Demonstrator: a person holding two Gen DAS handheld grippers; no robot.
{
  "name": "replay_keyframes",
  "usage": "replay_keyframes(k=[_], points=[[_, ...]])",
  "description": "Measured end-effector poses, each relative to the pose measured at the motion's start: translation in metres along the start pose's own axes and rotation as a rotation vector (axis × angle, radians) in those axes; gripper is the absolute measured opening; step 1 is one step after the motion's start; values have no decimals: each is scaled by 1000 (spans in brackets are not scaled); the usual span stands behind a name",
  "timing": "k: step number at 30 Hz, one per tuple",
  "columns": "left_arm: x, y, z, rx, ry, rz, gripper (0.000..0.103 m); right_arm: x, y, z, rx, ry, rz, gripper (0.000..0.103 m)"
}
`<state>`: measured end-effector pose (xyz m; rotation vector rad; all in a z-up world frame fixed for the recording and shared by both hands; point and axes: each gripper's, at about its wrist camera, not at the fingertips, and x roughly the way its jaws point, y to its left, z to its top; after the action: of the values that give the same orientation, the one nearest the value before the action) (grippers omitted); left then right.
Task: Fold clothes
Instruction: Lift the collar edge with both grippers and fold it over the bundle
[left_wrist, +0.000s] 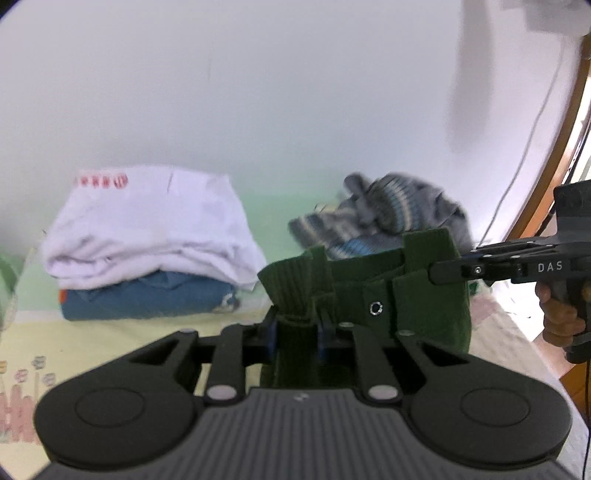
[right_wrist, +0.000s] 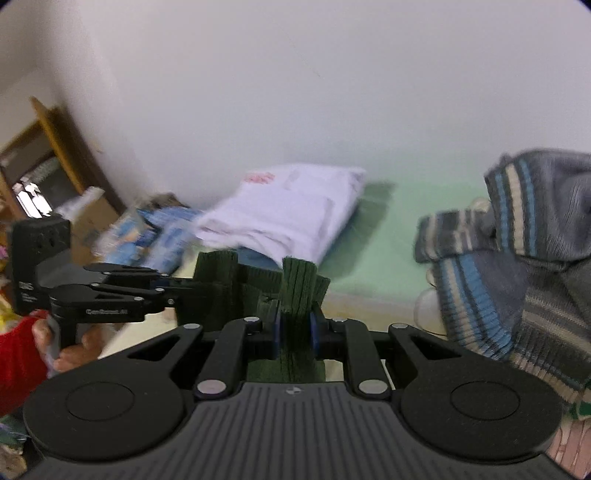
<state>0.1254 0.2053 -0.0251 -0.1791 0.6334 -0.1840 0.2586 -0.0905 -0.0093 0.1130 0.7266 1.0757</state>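
Here, two grippers (left_wrist: 297, 325) (right_wrist: 295, 328) pinch one green garment (left_wrist: 424, 295).

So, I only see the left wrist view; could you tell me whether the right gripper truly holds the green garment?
Observer: Yes, the right gripper is shut on the green garment, on its ribbed edge.
Operator: Thanks. What lies left of the white stack?
Observer: Blurred blue packets, beside a wooden frame.
Operator: And behind the left gripper?
Observer: A hand in a red sleeve holds it.
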Motion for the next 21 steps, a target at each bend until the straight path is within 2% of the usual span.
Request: replay_keyframes(k=[5, 9, 12, 17, 21], points=[[-59, -23, -14, 12, -61, -3, 14, -50, 34, -13, -13, -31, 103, 15], [-106, -47, -40, 13, -81, -7, 14, -90, 65, -36, -27, -21, 157, 15], [-133, -72, -63, 56, -83, 17, 14, -115, 84, -57, -42, -2, 182, 15], [-155, -112, -113, 115, -11, 7, 14, -134, 99, -92, -148, 97, 175, 14], [-147, -130, -156, 159, 92, 19, 14, -133, 114, -122, -304, 217, 138, 14]])
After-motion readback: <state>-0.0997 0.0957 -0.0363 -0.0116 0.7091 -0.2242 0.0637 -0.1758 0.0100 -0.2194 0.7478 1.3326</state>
